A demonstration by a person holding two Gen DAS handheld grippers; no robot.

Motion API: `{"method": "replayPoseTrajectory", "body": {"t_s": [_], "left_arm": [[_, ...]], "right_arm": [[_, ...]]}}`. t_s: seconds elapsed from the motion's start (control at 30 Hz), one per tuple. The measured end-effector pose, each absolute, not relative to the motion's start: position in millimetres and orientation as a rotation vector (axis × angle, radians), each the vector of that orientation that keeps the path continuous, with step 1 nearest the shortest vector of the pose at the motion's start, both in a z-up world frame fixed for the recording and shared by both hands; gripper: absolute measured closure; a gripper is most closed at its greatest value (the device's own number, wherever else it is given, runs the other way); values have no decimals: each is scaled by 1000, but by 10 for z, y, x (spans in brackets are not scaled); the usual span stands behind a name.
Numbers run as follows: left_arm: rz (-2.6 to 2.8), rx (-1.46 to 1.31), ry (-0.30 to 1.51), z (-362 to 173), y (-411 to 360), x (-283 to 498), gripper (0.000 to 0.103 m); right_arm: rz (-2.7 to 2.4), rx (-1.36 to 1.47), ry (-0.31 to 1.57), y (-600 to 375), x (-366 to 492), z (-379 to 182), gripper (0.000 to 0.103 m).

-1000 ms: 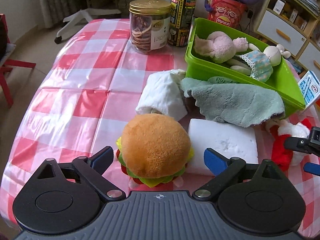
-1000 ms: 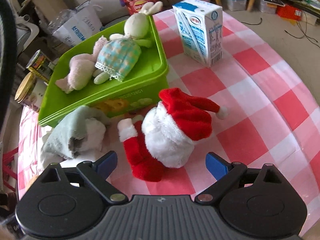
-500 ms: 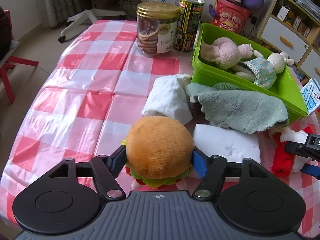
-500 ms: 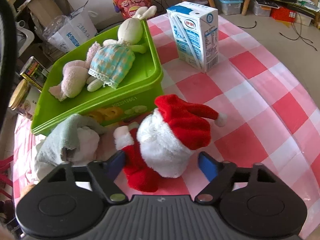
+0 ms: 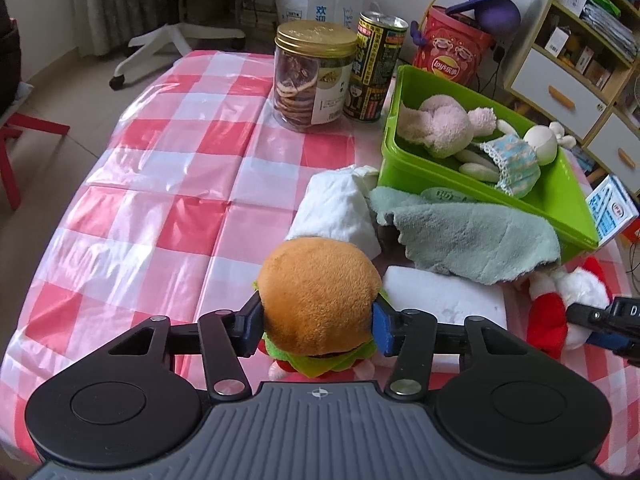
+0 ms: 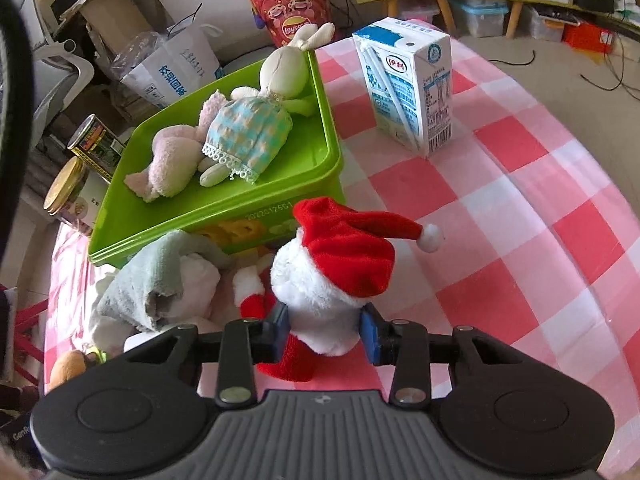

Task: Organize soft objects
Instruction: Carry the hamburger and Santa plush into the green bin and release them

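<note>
My left gripper (image 5: 318, 330) is shut on a plush hamburger (image 5: 318, 300), its blue pads pressing both sides of the bun. My right gripper (image 6: 324, 332) is shut on a Santa plush (image 6: 332, 280) with a red hat; it also shows in the left wrist view (image 5: 568, 308). A green bin (image 5: 560, 188) (image 6: 120, 224) holds a pink plush (image 5: 436, 124) and a rabbit doll in a blue dress (image 6: 256, 128). A grey-green cloth (image 5: 476, 236), a white cloth (image 5: 336, 208) and a white sponge block (image 5: 444, 296) lie in front of the bin.
A cookie jar with a gold lid (image 5: 314, 76) and a dark can (image 5: 374, 66) stand at the table's far side. A milk carton (image 6: 408, 84) stands right of the bin. The checked tablecloth (image 5: 160, 184) stretches left. Shelves and a chair surround the table.
Both grippers closed: the left one onto the hamburger, the right one onto the Santa plush. Both have moved slightly forward over the table.
</note>
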State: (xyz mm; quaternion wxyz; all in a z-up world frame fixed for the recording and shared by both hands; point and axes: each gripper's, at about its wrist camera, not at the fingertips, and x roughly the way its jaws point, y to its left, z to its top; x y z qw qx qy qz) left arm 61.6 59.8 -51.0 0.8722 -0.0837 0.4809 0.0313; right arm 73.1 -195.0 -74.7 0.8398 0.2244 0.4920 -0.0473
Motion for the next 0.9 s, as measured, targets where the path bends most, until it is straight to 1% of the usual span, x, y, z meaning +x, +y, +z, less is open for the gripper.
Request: {"method": "replayPoseTrajectory", "body": {"t_s": [0.33,0.6,0.77,0.9], "left_arm": [[69,-194,924,-268,741,549,54],[5,-258,836,-50,761,563,54],[-79,-184,767,109,503,803,54],[-144,-141,764,123,283,1127,54]], "right_arm": [[-73,554,999,-2132,611,-561,82],[-57,602,880,-2287,515,-236,82],[-46,550,808,-2260,717,-20,82],[-11,510,793,-2185,980,22,82]]}}
